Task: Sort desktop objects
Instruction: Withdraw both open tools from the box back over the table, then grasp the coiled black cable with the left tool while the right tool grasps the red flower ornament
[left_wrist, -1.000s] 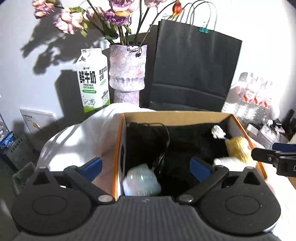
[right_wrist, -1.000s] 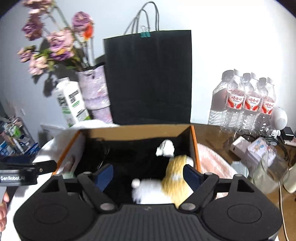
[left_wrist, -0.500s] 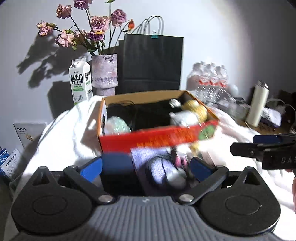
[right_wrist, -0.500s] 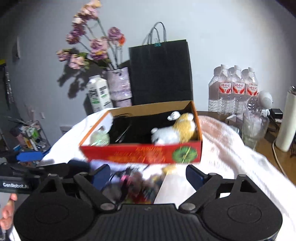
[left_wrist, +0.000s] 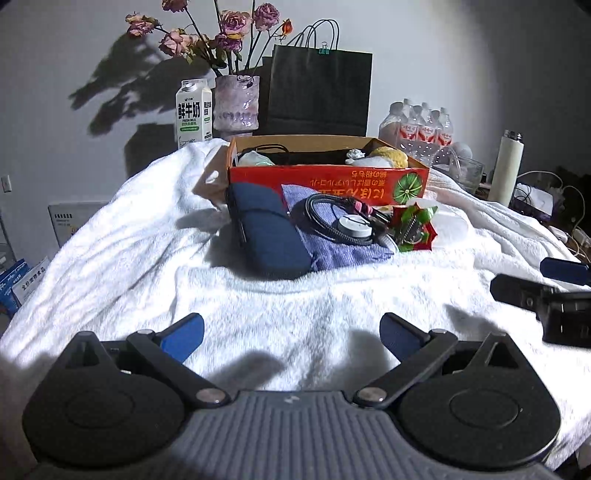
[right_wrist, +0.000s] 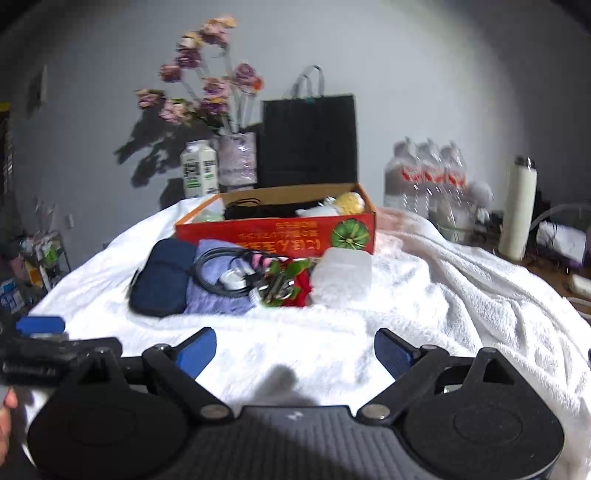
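A: What's on the towel, left to right?

B: Navy pouch, coiled cable on a purple cloth, red-green wrapper, clear tub. All sit just in front of the red box.

A: Grippers?

B: Left gripper & right gripper both spread apart, empty, well short of the pile. Pouch runs lengthwise away from left gripper, straight ahead; I'd judge left nearer it.
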